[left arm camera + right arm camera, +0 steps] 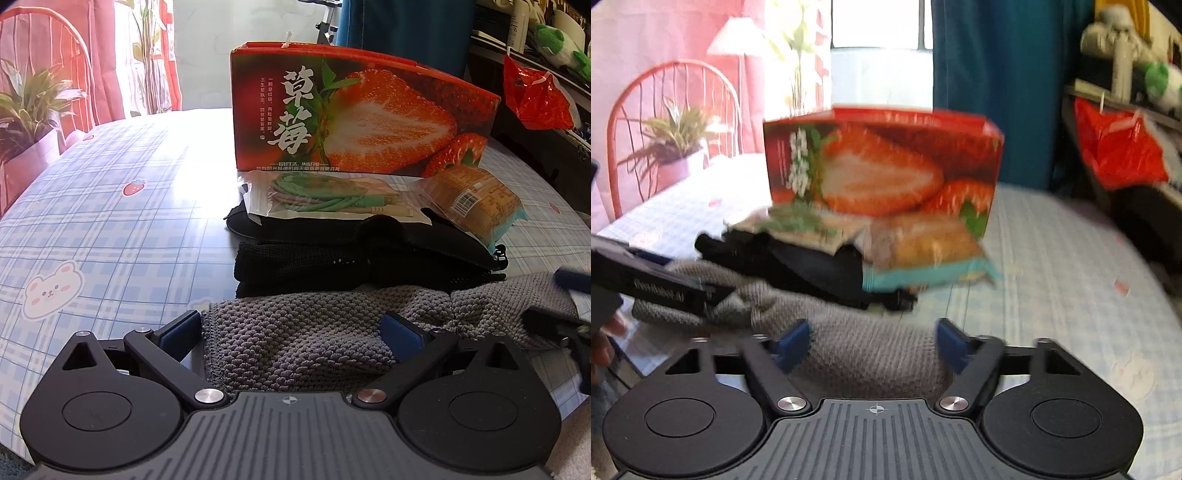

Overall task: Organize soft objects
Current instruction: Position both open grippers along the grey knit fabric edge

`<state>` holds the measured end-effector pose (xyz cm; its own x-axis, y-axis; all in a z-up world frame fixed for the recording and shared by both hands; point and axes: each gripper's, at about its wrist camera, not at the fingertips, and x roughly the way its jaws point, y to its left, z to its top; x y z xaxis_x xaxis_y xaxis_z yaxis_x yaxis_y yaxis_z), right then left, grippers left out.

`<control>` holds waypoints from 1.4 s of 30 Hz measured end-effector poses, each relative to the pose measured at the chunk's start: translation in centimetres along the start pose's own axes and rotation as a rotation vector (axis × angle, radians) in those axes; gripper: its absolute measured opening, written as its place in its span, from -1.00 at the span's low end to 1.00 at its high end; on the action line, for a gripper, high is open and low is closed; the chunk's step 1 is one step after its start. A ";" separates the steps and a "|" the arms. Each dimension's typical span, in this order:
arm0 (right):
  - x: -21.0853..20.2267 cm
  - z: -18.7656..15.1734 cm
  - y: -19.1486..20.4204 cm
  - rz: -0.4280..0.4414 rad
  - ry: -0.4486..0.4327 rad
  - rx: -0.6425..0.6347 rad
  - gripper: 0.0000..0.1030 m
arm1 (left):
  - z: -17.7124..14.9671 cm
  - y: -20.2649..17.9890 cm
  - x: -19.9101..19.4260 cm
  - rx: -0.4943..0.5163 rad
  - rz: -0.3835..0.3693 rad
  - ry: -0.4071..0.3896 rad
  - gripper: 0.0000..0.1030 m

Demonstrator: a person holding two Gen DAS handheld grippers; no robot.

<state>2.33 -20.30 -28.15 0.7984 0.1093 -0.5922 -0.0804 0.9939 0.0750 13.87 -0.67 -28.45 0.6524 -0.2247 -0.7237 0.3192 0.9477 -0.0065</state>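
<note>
A grey knitted cloth (303, 350) lies crumpled on the table's near edge, in front of folded black fabric (332, 254). My left gripper (291, 332) stands open around the cloth's left part; its left pad is clear of the cloth edge and its right pad rests on the knit. In the blurred right wrist view, my right gripper (873, 343) has both blue pads against a bunched part of the grey cloth (871, 362). One arm of the left gripper (665, 284) shows at the left there.
On the black fabric sit a clear bag of green cables (325, 199) and a wrapped snack packet (480, 203). Behind them stands a strawberry-printed box (369, 118). The checked tablecloth (110, 221) stretches left. A potted plant (29, 107) and a red bag (535, 96) flank the table.
</note>
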 end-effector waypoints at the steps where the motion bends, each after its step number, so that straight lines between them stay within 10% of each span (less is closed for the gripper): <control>1: 0.1 -0.2 -0.1 0.005 0.019 0.013 0.22 | 0.0 0.0 0.0 0.000 -0.002 0.000 1.00; 17: 1.0 -1.1 0.1 0.056 0.037 0.014 -0.06 | 1.4 3.4 -4.1 -0.200 -0.149 -0.020 0.76; 27: 0.8 -1.1 0.3 0.072 0.026 -0.003 -0.22 | 0.3 1.1 -3.5 -0.099 -0.127 0.082 0.77; 42: 0.2 -0.5 -0.9 -0.029 0.007 0.069 0.22 | -0.9 1.2 -2.0 -0.068 -0.099 0.087 0.72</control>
<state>2.25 -21.18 -28.78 0.7953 0.0809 -0.6008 -0.0161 0.9935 0.1125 12.31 1.13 -27.58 0.5568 -0.3000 -0.7746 0.3301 0.9356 -0.1252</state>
